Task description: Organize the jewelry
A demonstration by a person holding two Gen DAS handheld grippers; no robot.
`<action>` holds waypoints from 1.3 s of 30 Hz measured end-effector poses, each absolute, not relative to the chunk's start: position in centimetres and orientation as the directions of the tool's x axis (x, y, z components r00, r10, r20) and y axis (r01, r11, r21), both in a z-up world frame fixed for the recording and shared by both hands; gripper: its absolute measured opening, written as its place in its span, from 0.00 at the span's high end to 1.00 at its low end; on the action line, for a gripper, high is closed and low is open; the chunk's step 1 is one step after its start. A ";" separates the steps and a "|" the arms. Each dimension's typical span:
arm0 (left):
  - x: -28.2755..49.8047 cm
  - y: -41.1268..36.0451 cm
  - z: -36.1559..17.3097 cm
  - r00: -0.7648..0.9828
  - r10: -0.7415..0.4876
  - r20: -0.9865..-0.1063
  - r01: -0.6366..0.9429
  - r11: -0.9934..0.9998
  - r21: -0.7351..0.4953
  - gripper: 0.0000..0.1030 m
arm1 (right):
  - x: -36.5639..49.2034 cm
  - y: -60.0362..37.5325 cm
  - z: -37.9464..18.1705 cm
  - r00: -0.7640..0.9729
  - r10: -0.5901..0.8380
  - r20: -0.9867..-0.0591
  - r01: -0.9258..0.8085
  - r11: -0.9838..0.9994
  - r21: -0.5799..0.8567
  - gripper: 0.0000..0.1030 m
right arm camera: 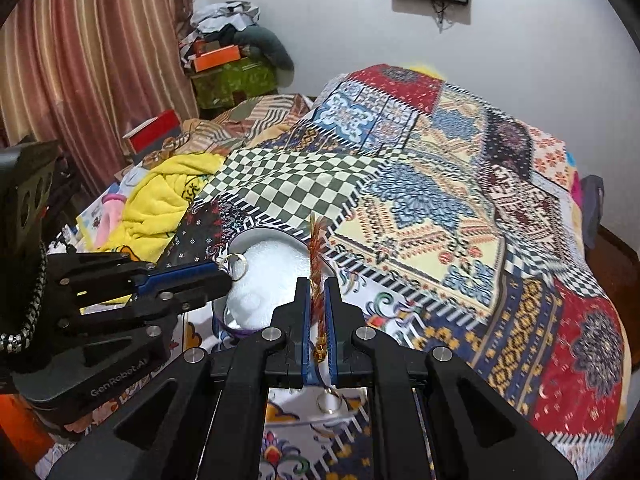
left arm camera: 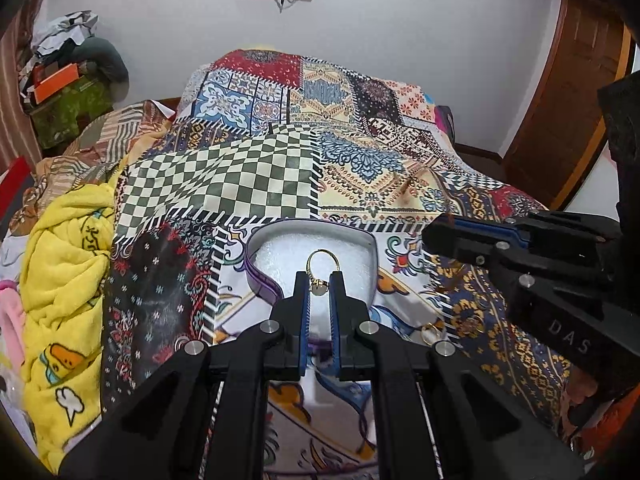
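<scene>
Two grippers, both loaded: left gripper [left arm camera: 319, 280] pinches a ring [left arm camera: 322, 266] over the box [left arm camera: 370, 246]; right gripper [right arm camera: 318, 284], at its 3 o'clock, clamps a beaded piece [right arm camera: 316, 258]. Likely next: lower, ease open

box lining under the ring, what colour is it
White foam lining, inside a purple-walled box; it shows best in the left wrist view, behind the gold ring.
</scene>
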State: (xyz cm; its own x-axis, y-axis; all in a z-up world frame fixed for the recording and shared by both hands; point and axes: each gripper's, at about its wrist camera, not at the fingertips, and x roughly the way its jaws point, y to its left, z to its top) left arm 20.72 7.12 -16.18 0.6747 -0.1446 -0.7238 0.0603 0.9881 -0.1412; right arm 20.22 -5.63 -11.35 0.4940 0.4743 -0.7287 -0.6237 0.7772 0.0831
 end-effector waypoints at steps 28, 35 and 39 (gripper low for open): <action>23.8 6.6 -17.8 0.627 -0.156 -0.763 0.120 0.987 -0.103 0.93 | 23.3 -10.8 -12.9 0.433 0.405 -0.806 -0.574 0.813 0.100 0.88; 23.8 6.2 -18.2 0.619 -0.148 -0.771 0.122 0.988 -0.092 0.93 | 22.1 -11.2 -15.7 0.399 0.345 -0.850 -0.592 0.804 0.049 0.56; 23.9 6.1 -18.4 0.613 -0.145 -0.777 0.125 0.988 -0.086 0.93 | 22.1 -11.0 -17.1 0.388 0.306 -0.869 -0.605 0.797 0.011 0.56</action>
